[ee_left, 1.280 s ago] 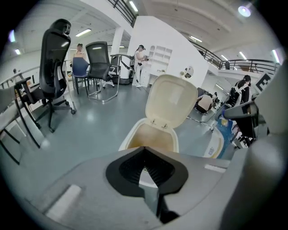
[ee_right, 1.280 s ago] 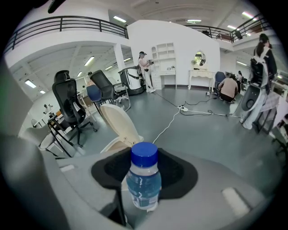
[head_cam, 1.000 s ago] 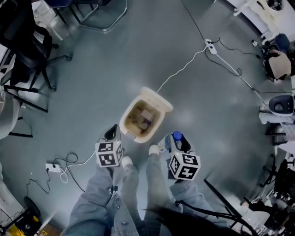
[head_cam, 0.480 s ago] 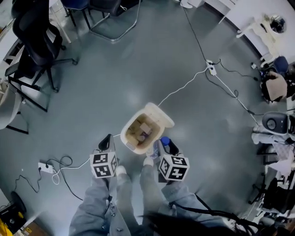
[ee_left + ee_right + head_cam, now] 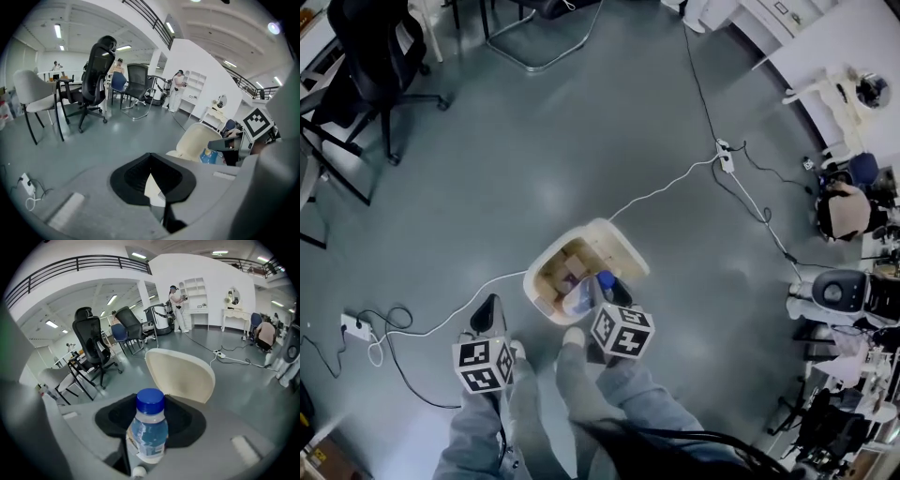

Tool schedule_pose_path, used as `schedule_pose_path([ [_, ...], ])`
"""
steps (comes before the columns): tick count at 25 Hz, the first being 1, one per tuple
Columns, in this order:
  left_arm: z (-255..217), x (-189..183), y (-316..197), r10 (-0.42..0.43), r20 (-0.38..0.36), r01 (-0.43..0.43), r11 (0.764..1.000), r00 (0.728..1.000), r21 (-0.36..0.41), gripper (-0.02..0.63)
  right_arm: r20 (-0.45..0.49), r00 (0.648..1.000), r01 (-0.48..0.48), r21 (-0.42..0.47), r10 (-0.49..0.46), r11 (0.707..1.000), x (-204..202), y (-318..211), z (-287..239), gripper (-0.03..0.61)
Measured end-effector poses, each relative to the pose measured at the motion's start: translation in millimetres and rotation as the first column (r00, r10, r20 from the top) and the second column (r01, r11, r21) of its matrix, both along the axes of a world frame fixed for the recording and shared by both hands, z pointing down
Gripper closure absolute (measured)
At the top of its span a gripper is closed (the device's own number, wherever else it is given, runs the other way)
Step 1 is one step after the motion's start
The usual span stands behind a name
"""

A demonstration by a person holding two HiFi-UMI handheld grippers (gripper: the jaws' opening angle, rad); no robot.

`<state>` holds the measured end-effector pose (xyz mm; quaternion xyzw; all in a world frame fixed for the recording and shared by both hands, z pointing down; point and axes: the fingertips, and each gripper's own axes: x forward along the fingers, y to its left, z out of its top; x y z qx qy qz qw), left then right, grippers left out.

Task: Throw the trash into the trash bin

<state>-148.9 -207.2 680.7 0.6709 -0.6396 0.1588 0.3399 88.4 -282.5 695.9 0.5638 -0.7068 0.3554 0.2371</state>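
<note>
**Over the open trash bin** (image 5: 546, 277), low centre of my head view: the right tongs (image 5: 607, 292) are clamped round a blue-capped water bottle (image 5: 149, 432). It hangs above the bin's near rim, not over its middle. Let go here, I judge, and it could strike that rim or bounce off the boxes (image 5: 574, 267) piled inside, then roll off across the floor. The white cable (image 5: 506, 281) running past the person's feet toward lower left is a trip risk on any step. The left tongs (image 5: 487, 312), beside the bin and apart from it, are drawn together at the tips. Hidden from me are the bin's near wall, behind the right marker cube, and the bottle's base, cut off at the frame's foot. A pale sliver in the left tongs' slit I cannot identify.
</note>
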Motion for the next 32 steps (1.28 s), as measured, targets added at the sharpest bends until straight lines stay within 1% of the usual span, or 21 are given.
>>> schedule_pose_path([
  [9, 49.6, -6.9, 19.1, -0.087, -0.034, 0.086, 0.995, 0.996, -0.050, 0.604, -0.014, 0.999, 0.049, -0.028, -0.049, 0.998, -12.2, -5.7, 41.3, 0.393],
  [12, 62.2, -10.2, 23.3, -0.108, -0.036, 0.105, 0.992, 0.994, -0.064, 0.604, 0.003, 0.998, 0.069, -0.027, -0.069, 0.997, -18.2, -6.8, 53.7, 0.393],
  [13, 65.6, -10.9, 24.3, -0.113, -0.037, 0.110, 0.992, 0.993, -0.069, 0.604, 0.007, 0.997, 0.074, -0.036, -0.074, 0.997, -19.1, -6.5, 58.3, 0.390],
  [14, 68.7, -11.3, 25.3, -0.117, -0.037, 0.114, 0.991, 0.992, -0.073, 0.604, 0.008, 0.997, 0.076, -0.045, -0.076, 0.996, -19.0, -6.0, 62.4, 0.364],
  [15, 71.5, -11.5, 26.0, -0.119, -0.038, 0.116, 0.990, 0.992, -0.079, 0.604, 0.006, 0.997, 0.075, -0.052, -0.074, 0.996, -17.9, -5.5, 65.7, 0.354],
  [21, 79.4, -6.7, 22.9, -0.113, -0.038, 0.109, 0.990, 0.993, -0.091, 0.604, -0.010, 0.998, 0.060, -0.073, -0.061, 0.995, -3.9, -6.4, 73.9, 0.354],
  [32, 79.6, 15.1, 24.0, -0.078, -0.042, 0.073, 0.993, 0.996, -0.093, 0.604, 0.002, 0.999, 0.044, -0.072, -0.044, 0.996, 13.1, 2.1, 73.2, 0.354],
])
